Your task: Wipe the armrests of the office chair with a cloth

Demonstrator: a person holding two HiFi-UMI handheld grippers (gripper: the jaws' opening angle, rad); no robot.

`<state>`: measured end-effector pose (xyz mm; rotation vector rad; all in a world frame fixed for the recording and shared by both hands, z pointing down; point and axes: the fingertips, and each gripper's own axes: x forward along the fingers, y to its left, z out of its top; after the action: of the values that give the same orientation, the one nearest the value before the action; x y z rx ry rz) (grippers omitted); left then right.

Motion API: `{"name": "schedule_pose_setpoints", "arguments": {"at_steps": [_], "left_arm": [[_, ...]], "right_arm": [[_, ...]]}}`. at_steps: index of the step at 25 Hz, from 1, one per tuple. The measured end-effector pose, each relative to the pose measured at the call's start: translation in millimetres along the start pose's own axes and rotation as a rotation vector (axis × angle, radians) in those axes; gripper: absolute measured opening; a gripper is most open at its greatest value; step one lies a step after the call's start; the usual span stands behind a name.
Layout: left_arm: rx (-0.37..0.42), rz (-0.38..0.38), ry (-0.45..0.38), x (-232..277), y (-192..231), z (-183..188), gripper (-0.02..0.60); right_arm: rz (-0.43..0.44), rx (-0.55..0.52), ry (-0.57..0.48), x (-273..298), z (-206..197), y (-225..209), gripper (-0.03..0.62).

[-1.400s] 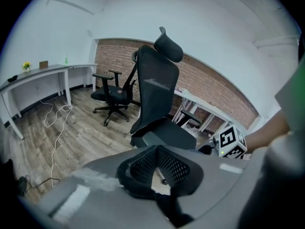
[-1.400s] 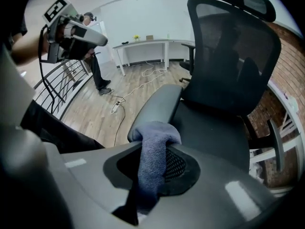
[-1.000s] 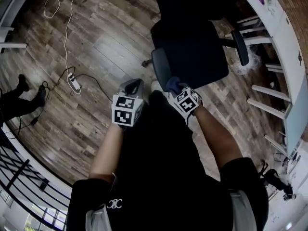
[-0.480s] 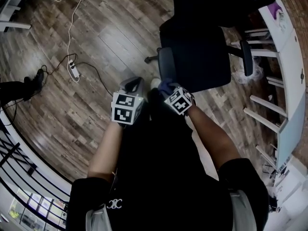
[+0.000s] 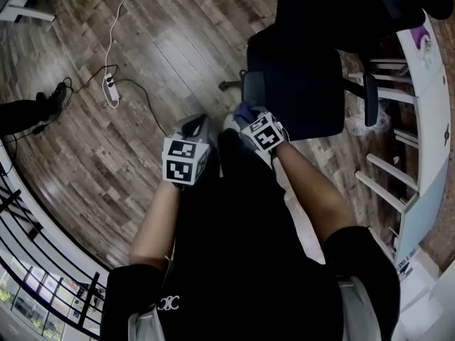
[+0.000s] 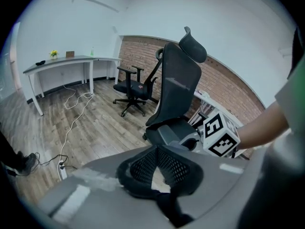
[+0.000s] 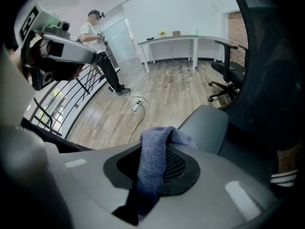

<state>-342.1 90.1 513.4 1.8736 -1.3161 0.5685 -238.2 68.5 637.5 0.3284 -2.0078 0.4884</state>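
The dark office chair (image 5: 302, 84) stands ahead of me on the wood floor. Its near grey armrest (image 5: 254, 91) runs along the seat's left side, and the far armrest (image 5: 370, 99) is at the right. My right gripper (image 5: 247, 118) is shut on a blue-grey cloth (image 5: 244, 111), which rests at the near end of that armrest. In the right gripper view the cloth (image 7: 157, 151) hangs between the jaws, just before the armrest (image 7: 206, 124). My left gripper (image 5: 197, 125) hangs to the left of the chair, shut with nothing in it.
A power strip (image 5: 111, 89) with white and black cables lies on the floor at left. White desk legs (image 5: 380, 144) stand to the right of the chair. A railing (image 5: 28, 247) runs along the lower left. A second chair (image 6: 133, 85), a white table (image 6: 71, 62) and a person (image 7: 95, 30) stand farther off.
My right gripper, with the cloth, has shifted a little left and forward along the near armrest. The left gripper has hardly moved. The head camera has swung, so the chair sits further right.
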Motion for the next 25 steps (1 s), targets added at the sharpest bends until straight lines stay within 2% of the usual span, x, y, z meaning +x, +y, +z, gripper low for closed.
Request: {"name": "schedule_pose_setpoints", "arguments": {"at_steps": [7, 11, 18, 20, 22, 25], "left_arm": [[-0.031, 0.043, 0.016, -4.1, 3.2, -8.3, 0.005], [-0.054, 0.061, 0.013, -5.6, 4.2, -11.8, 0.005], [-0.06, 0.075, 0.021, -4.2, 3.4, -13.7, 0.005], [-0.063, 0.075, 0.024, -2.0, 2.6, -14.3, 0.005], [-0.062, 0.073, 0.029, 1.1, 2.5, -13.3, 0.005], [-0.051, 0.064, 0.04, 5.5, 3.2, -10.1, 0.005]], "right_arm": [[-0.035, -0.049, -0.006, 20.9, 51.0, -49.2, 0.075], [-0.107, -0.069, 0.0, 30.7, 85.9, -86.0, 0.075], [-0.202, 0.092, 0.061, 27.3, 77.6, -141.6, 0.075], [-0.207, 0.16, 0.025, 20.5, 75.1, -154.1, 0.075], [-0.235, 0.175, -0.039, 10.0, 81.8, -167.5, 0.075], [-0.246, 0.189, -0.079, 6.7, 78.7, -173.0, 0.075]]}}
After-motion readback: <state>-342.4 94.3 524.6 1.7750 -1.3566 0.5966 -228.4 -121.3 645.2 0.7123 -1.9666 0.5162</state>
